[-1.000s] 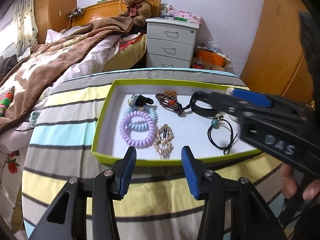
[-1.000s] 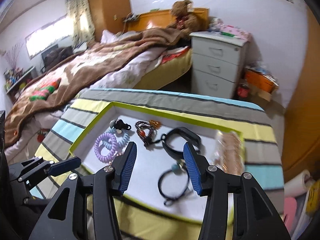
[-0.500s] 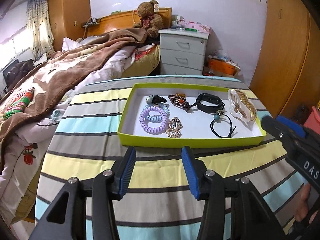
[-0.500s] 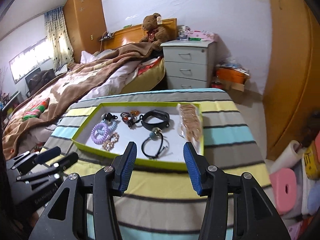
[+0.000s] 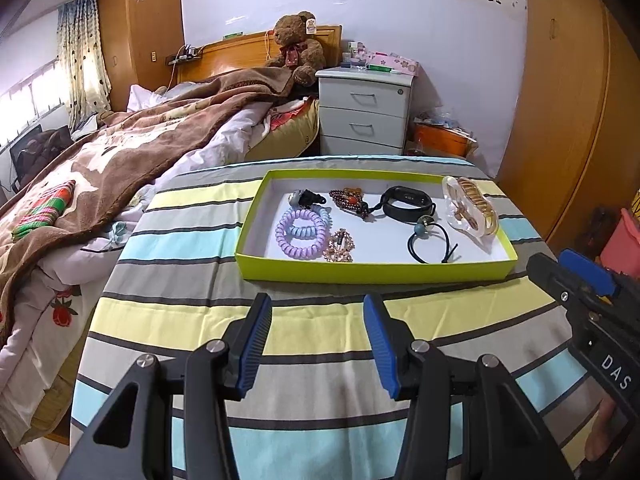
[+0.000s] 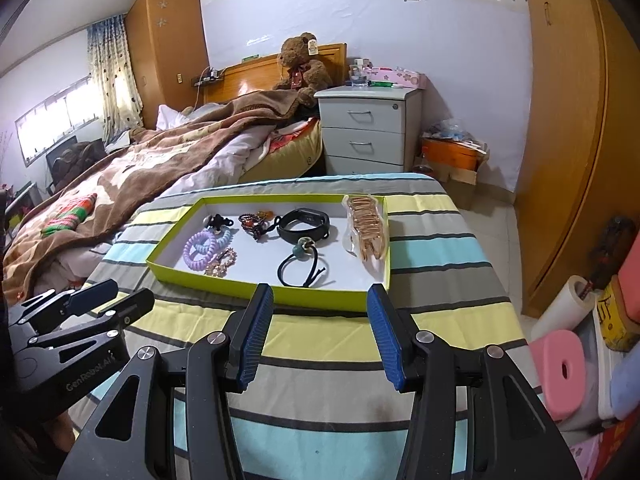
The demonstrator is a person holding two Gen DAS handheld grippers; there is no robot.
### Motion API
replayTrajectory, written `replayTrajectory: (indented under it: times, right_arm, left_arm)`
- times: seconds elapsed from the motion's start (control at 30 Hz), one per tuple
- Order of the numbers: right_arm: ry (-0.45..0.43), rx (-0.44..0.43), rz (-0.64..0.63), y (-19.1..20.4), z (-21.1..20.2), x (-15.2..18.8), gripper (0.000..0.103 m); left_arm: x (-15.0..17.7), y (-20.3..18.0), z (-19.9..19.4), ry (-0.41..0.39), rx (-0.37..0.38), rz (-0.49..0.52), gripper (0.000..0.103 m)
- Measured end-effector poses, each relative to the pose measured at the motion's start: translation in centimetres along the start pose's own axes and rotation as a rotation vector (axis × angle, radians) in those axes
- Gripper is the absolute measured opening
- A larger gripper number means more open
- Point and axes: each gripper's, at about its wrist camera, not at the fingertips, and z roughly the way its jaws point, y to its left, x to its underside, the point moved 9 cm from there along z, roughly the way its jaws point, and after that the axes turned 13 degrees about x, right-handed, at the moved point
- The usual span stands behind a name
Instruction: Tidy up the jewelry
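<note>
A lime-green tray (image 5: 372, 272) (image 6: 256, 291) sits on the striped table. It holds purple and blue coil hair ties (image 5: 301, 233) (image 6: 200, 249), a gold brooch (image 5: 340, 245), a beaded bracelet (image 5: 350, 199), a black wristband (image 5: 408, 203) (image 6: 304, 225), a black hair elastic with a bead (image 5: 430, 240) (image 6: 302, 266), a small black clip (image 5: 306, 198) and a clear bag of gold pieces (image 5: 472, 210) (image 6: 366, 230). My left gripper (image 5: 317, 340) and my right gripper (image 6: 320, 334) are both open and empty, held back from the tray's near edge.
The striped tablecloth (image 5: 312, 320) covers the table. A bed with a brown blanket (image 5: 120, 152) lies to the left. A white nightstand (image 5: 364, 112) and a teddy bear (image 5: 298, 46) stand behind. A wooden wardrobe (image 6: 568, 140) and pink foam items (image 6: 560, 368) are on the right.
Both grippers have pulled back from over the tray toward the table's near side. The tray now looks smaller and farther away. Both stay open and empty.
</note>
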Motion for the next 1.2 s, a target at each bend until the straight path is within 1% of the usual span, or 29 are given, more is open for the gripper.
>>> replayTrajectory:
  times: [1.2]
  right_arm:
    - [-0.010,-0.015,-0.007,1.2,-1.2,0.5,0.050]
  left_arm:
    - [0.1,0.4,-1.1,-0.017,-0.006,-0.024,0.050]
